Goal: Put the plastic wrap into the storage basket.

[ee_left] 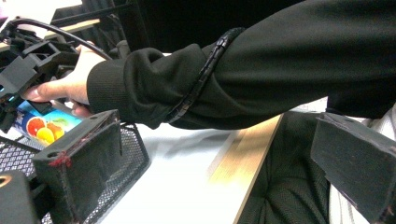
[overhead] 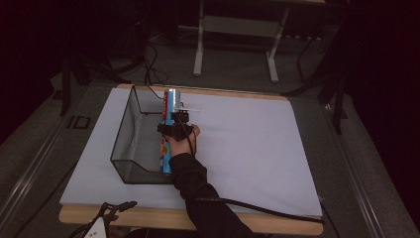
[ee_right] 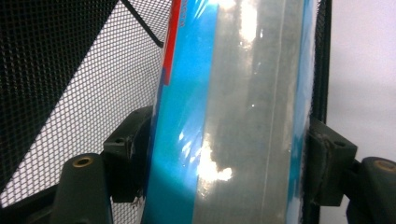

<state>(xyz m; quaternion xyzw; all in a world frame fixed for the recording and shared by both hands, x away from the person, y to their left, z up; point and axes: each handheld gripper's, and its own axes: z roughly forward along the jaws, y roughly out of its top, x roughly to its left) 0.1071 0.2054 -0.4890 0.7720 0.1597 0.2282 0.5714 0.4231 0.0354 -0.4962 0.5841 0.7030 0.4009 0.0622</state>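
Desk carries a pale sheet over a wooden top; a black mesh basket sits on the sheet left of centre. The landmark for all positions is this basket.

A long blue packet, shiny wrapper with a red stripe and fruit print at one end, lies along the basket's right wall, running from the near right corner to the far right corner and standing a little above the rim at the far end. In the right gripper view the packet lies against the mesh of that wall.

Right tongs: clamped on the blue packet about midway along the basket's right wall. In the right gripper view both pads press the wrapper's sides. The person's right hand grips the tool; a black sleeve and cable trail back past the basket's near corner to the desk edge.

Left tongs: at the near desk edge, in front of the basket's near left corner. In the left gripper view the jaws stand wide apart with nothing between them.
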